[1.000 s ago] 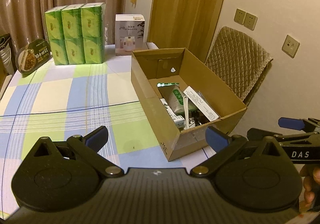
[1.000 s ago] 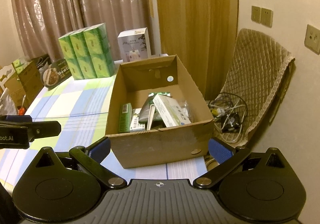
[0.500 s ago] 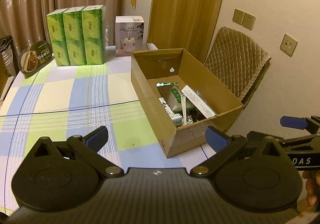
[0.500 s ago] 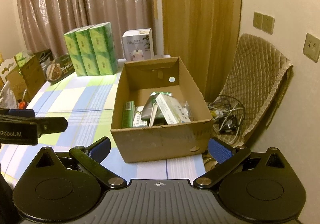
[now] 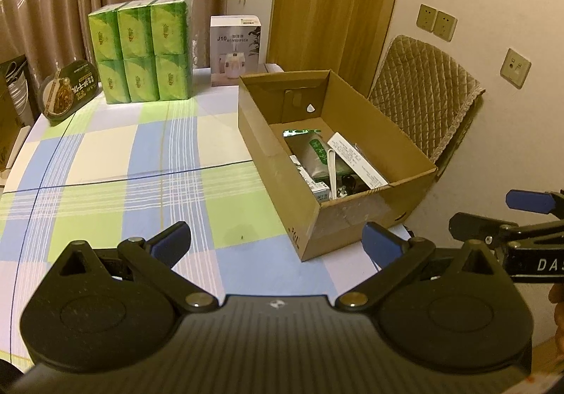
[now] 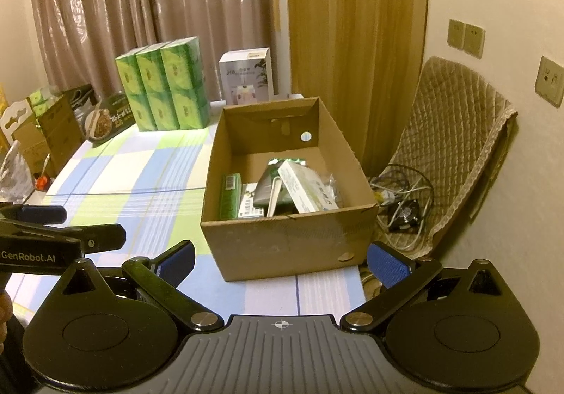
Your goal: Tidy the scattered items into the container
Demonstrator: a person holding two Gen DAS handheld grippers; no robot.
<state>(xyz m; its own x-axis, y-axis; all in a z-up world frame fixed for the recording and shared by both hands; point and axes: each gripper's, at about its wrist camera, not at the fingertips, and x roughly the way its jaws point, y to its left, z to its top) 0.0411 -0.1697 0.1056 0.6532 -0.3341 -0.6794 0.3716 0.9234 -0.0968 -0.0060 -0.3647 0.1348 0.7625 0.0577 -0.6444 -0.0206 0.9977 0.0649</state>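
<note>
An open cardboard box (image 5: 373, 210) (image 6: 289, 246) stands at the right end of the checked table. Inside lie several items: a green packet (image 6: 230, 196), a grey pouch (image 5: 312, 158) (image 6: 266, 188), a white spoon (image 5: 332, 172) and a white carton (image 6: 305, 188). My left gripper (image 5: 276, 242) is open and holds nothing, hovering over the table's near edge, short of the box. My right gripper (image 6: 281, 258) is open too, in front of the box's near wall. Each gripper shows at the other view's edge.
Stacked green tissue packs (image 5: 141, 54) (image 6: 165, 91), a white humidifier box (image 5: 234, 50) (image 6: 246, 75) and a food tray (image 5: 67, 91) stand at the table's far end. A quilted chair (image 5: 426, 94) (image 6: 454, 147) and cables (image 6: 402, 196) sit right of the table, by the wall.
Both grippers have drawn back and risen a little from the box. Both stay open, and the box's contents have not moved.
</note>
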